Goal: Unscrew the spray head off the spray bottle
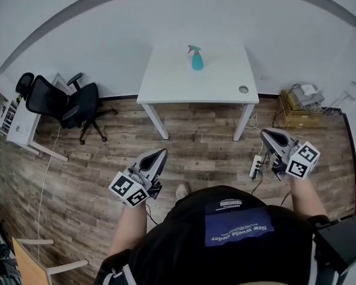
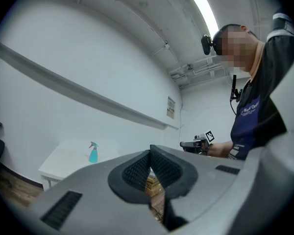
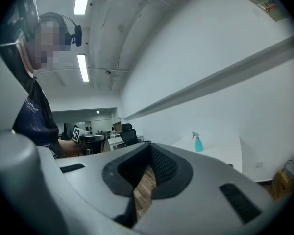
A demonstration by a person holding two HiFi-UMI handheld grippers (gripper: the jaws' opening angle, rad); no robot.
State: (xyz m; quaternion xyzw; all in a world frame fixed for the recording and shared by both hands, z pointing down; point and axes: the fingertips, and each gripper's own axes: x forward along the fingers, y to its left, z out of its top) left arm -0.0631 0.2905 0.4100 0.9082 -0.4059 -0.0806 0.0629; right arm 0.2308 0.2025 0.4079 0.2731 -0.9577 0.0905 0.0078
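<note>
A teal spray bottle (image 1: 197, 59) with a pink-and-teal spray head stands upright on the white table (image 1: 166, 82) by the far wall. The same spray bottle (image 2: 93, 152) shows small in the left gripper view, and the spray bottle (image 3: 198, 142) shows small in the right gripper view. My left gripper (image 1: 161, 154) hangs over the wooden floor well short of the table, jaws shut and empty. At the same distance on the other side my right gripper (image 1: 264, 133) is shut with nothing in it. Both point level toward the table.
A black office chair (image 1: 65, 103) stands left of the table beside a white desk (image 1: 21, 126). Cardboard boxes (image 1: 296, 108) with gear on top sit at the right wall, and a power strip (image 1: 256, 167) lies on the floor by the right table leg. A wooden chair (image 1: 29, 263) is at lower left.
</note>
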